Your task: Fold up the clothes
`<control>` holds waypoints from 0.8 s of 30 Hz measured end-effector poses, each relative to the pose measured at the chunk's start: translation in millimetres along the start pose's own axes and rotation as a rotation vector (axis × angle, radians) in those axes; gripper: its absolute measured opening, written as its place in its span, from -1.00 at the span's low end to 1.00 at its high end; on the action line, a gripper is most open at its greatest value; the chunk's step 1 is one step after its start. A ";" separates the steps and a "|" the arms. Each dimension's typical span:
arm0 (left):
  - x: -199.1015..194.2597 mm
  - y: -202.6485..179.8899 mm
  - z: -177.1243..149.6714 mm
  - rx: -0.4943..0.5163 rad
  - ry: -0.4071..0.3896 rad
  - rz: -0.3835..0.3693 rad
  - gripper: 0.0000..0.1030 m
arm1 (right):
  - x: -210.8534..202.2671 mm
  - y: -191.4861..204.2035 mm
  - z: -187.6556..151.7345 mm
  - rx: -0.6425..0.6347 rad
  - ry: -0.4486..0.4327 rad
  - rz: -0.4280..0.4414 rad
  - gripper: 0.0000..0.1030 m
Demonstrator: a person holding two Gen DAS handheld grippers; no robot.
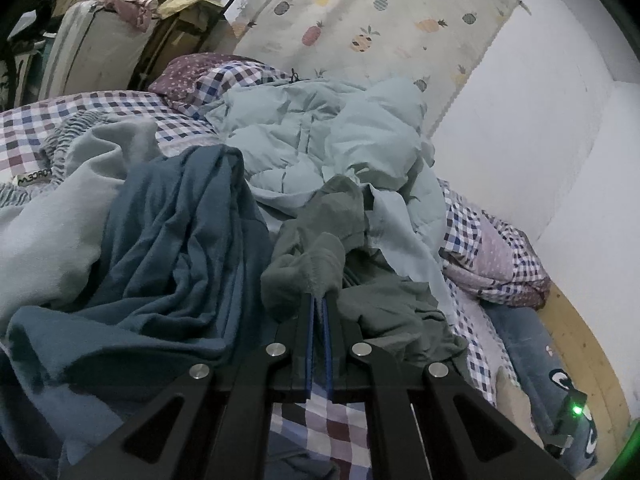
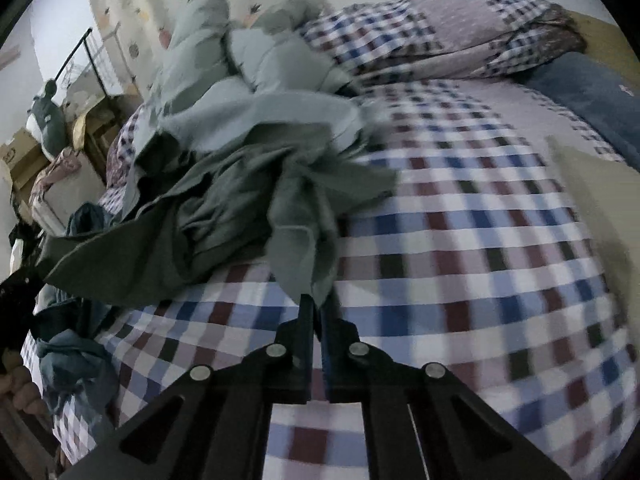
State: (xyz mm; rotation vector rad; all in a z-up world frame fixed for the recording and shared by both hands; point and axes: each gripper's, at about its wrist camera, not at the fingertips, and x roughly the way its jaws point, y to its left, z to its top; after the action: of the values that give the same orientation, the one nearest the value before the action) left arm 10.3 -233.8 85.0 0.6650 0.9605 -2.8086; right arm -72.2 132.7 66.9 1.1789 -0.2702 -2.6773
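A grey-green garment [image 1: 320, 240] lies rumpled on the bed in the left wrist view, and my left gripper [image 1: 319, 300] is shut on a ribbed edge of it. In the right wrist view the same grey-green garment [image 2: 224, 200] spreads from the left to the centre, and my right gripper [image 2: 318, 300] is shut on a paler fold of it just above the checked sheet [image 2: 460, 240]. A dark blue garment [image 1: 172, 240] lies bunched to the left of the left gripper.
A pale blue quilt [image 1: 320, 132] is heaped behind the garments. A checked pillow [image 2: 440, 40] and a blue pillow [image 2: 592, 92] lie at the bed's head. A white wall [image 1: 540, 120] bounds one side. Boxes and a suitcase [image 1: 92, 44] stand beyond the bed.
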 end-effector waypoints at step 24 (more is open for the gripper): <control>-28.6 5.5 -8.0 -0.011 0.009 -0.023 -0.95 | -20.1 -29.4 -11.6 -0.064 0.030 0.058 -0.09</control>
State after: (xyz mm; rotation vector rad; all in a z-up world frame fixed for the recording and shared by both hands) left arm 40.3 -234.7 88.7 0.6703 0.9910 -2.8205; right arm -53.6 165.2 66.0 1.1733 -0.2095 -2.5963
